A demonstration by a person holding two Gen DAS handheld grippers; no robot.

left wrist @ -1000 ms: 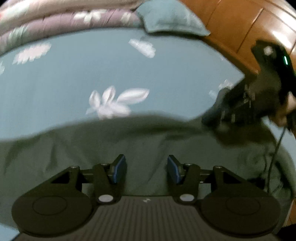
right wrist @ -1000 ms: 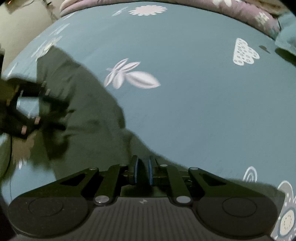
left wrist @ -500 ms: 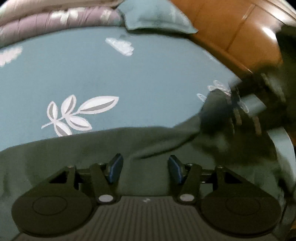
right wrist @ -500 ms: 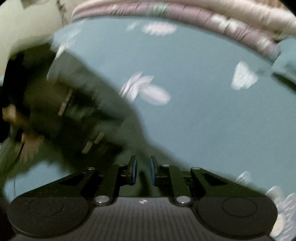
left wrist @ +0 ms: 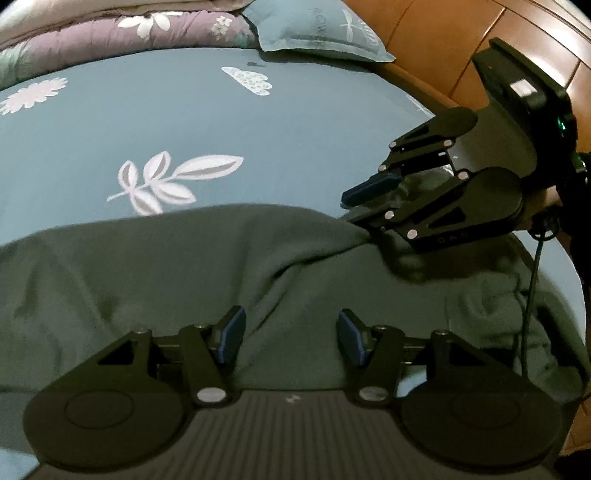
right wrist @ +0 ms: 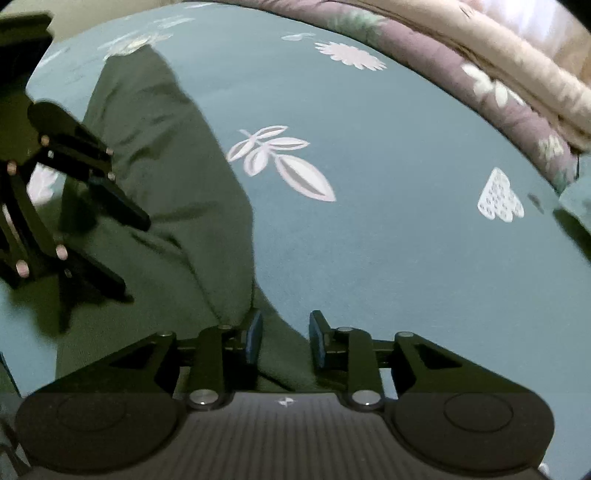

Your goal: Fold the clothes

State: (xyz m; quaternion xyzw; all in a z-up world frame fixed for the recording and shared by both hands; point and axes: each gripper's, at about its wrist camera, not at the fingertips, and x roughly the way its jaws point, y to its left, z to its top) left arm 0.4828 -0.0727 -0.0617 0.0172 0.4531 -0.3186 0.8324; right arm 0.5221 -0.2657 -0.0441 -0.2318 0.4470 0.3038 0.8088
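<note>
In the left wrist view, a dark green garment (left wrist: 177, 280) is seen spread across the lower half of the frame on a teal bedsheet (left wrist: 184, 122) printed with white leaves. The left gripper (left wrist: 291, 332) is seen at bottom centre with its jaws standing well apart; green cloth lies below and between the blue pads, but no pad is seen pressing on it. At upper centre a teal pillow (left wrist: 317, 33) is seen against a folded purple quilt (left wrist: 110, 40), and a wooden headboard (left wrist: 436, 40) fills the upper right. At right of the frame the right gripper (left wrist: 373, 199) is seen, tilted over a raised ridge of the garment.

In the right wrist view, the left gripper (right wrist: 122, 254) appears at the left edge over the garment (right wrist: 166, 184), which runs from upper left to bottom centre. The right gripper's (right wrist: 286, 339) jaws have just been opening; a fold of the cloth sits between them, and the pads are parted and not clamped on it. No containers are visible in either view.
</note>
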